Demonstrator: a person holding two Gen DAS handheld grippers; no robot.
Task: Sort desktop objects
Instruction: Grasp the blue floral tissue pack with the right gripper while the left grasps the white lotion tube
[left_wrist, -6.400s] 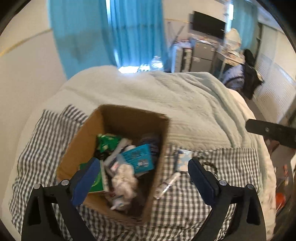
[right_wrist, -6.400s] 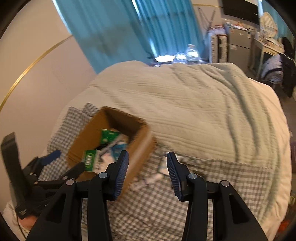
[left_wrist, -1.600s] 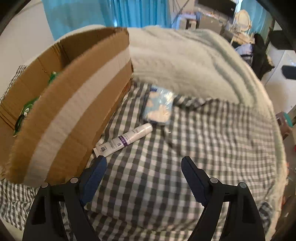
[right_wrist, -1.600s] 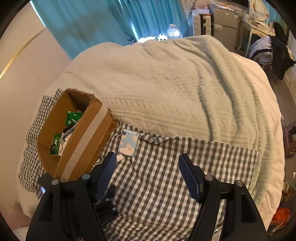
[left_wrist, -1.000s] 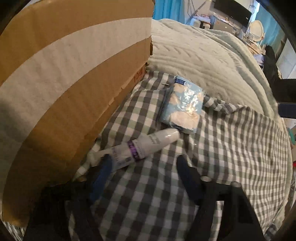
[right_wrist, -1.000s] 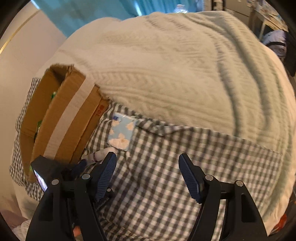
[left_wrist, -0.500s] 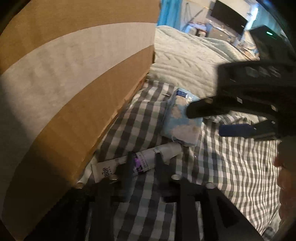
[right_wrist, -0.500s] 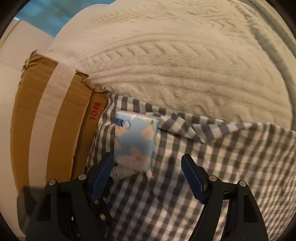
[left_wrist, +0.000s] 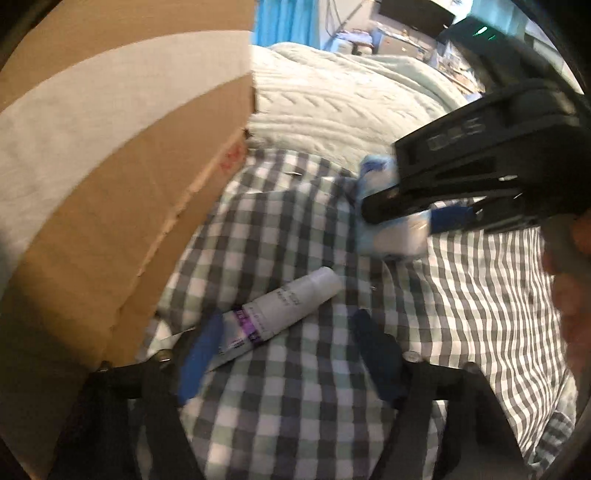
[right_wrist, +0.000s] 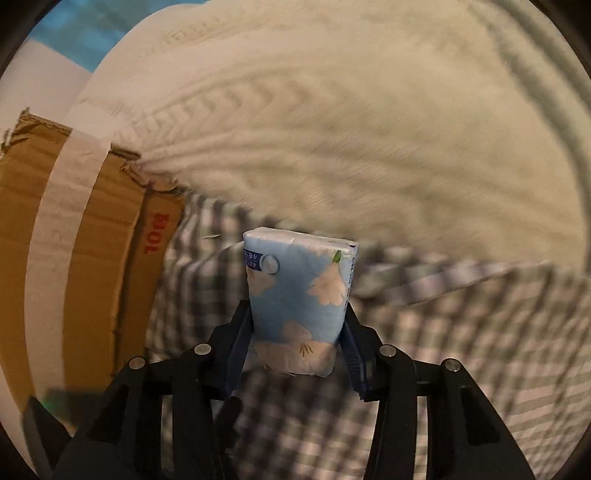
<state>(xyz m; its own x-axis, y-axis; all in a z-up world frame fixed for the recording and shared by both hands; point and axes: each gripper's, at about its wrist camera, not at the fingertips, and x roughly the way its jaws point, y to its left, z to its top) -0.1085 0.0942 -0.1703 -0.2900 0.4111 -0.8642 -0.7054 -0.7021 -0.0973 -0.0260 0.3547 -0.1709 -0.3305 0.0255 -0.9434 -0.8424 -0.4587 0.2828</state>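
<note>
— Cardboard first, since it's the biggest thing near me: the box stands on my left, its taped wall rising right beside where I work. What do you want to know?

— How the things will handle.

— Both look light, I'd judge. The tissue pack is soft, a plastic-wrapped pillow that gives under pressure. My right tongs are closing on its lower half, a pad on each long side, and the wrap already bulges between them. Holding it across the narrow width near the middle seems right; squeezing harder would only crush it, and the film could be slick.

— And the left?

— My left tongs are opening, fingers apart around the tail end of the white tube, which lies slantwise on the checked cloth, not gripped. It looks firmer than the tissues but round and smooth, so I expect it to roll or squirt out unless I take it across the body near the purple band, not at the flat crimped end.

— Room to move?

— Tight on the left: the tube's tail lies just beside the foot of the box, so my left finger has little gap there. On the right, the cloth and the knitted bedspread are open. Everything sits on a bed, so the ground is soft and sinks. The box wall is tall; I'd guess both loads must go up and over its rim. My two tongs are near each other, so they should lift in turn.
</note>
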